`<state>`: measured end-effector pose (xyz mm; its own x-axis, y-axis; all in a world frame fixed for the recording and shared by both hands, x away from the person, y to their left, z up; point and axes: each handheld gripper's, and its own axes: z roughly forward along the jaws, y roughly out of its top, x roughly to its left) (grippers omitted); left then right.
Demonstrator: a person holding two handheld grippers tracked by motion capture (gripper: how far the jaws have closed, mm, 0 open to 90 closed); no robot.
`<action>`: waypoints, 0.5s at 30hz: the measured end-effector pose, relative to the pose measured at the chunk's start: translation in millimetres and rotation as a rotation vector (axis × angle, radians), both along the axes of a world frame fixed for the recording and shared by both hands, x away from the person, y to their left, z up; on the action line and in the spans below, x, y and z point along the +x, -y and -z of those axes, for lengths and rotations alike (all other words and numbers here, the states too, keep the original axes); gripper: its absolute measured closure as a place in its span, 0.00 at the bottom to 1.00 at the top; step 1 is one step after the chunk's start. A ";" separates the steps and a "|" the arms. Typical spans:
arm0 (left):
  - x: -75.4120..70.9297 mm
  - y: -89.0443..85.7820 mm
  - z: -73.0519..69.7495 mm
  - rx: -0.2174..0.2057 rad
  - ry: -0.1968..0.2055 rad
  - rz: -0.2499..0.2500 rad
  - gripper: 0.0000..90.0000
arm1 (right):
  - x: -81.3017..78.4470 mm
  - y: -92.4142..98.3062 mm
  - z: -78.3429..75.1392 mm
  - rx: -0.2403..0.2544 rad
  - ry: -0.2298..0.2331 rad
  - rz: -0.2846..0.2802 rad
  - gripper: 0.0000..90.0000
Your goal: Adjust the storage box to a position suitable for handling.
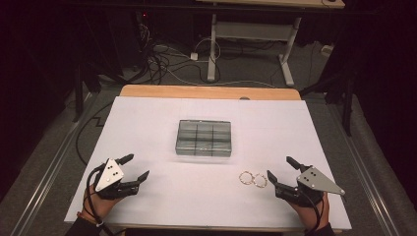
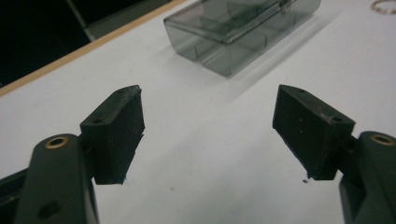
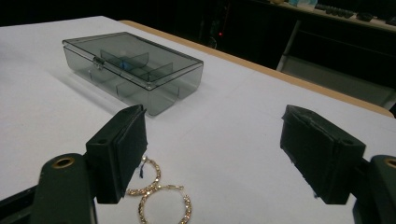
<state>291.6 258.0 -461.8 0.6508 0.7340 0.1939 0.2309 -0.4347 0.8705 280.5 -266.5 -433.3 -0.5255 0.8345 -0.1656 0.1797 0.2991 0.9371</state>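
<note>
White table [image 1: 162,196], high view: left gripper [image 1: 136,167] and right gripper [image 1: 279,167] wide apart, empty. Left gripper view: closed clear box [image 2: 238,32] ahead. Right gripper view: gold hoop earrings [image 3: 163,198] just beside its left jaw.

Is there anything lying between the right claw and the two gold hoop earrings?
No. In the high view, only bare white table separates the right claw from the earrings.

We see two gold hoop earrings [image 1: 252,179] with a beaded, sparkling texture, a smoky grey see-through box [image 1: 204,138], a white desk [image 1: 147,123] edged in pale wood at the top of the frame, and matte black jaws with grey plates.
</note>
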 end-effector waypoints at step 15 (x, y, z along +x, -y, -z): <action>9.1 9.1 1.6 0.048 -0.021 -0.006 0.31 | 15.5 2.5 6.0 0.001 -0.030 0.003 0.35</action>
